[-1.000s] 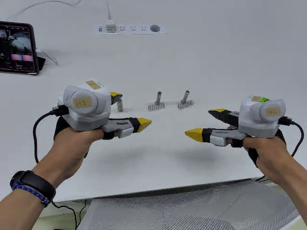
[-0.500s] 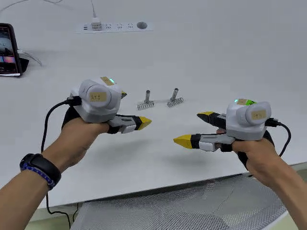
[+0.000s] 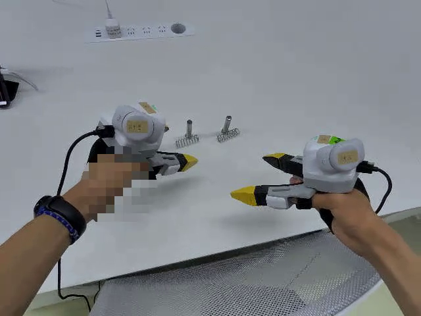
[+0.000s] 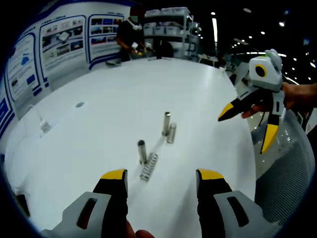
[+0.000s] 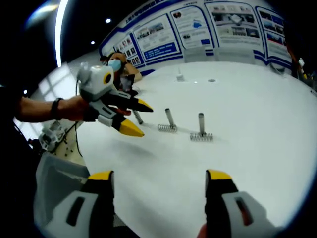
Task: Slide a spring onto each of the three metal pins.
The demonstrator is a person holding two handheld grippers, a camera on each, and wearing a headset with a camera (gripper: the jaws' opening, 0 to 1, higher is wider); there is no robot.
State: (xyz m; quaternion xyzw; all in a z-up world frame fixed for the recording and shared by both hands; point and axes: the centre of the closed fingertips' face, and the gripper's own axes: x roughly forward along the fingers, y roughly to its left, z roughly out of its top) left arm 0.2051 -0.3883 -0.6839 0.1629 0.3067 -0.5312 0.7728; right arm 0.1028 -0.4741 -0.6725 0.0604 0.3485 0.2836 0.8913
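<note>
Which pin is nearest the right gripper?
The rightmost pin in the head view, a spring lying at its base; the next pin stands farther left.

The left hand (image 3: 113, 185) and the right hand (image 3: 345, 212) are held out in front, each wrapped round a handle. The left gripper (image 4: 162, 174) and the right gripper (image 3: 258, 176) point inward toward each other — well apart, jaws spread wide, holding nothing

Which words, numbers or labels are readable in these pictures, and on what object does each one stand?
No text can be read with certainty.
Left sticker, tan, on the left tool: marks too blurred to read.
Right sticker, tan, on the right tool: marks too blurred to read.
Wall posters: print too small to read.
</note>
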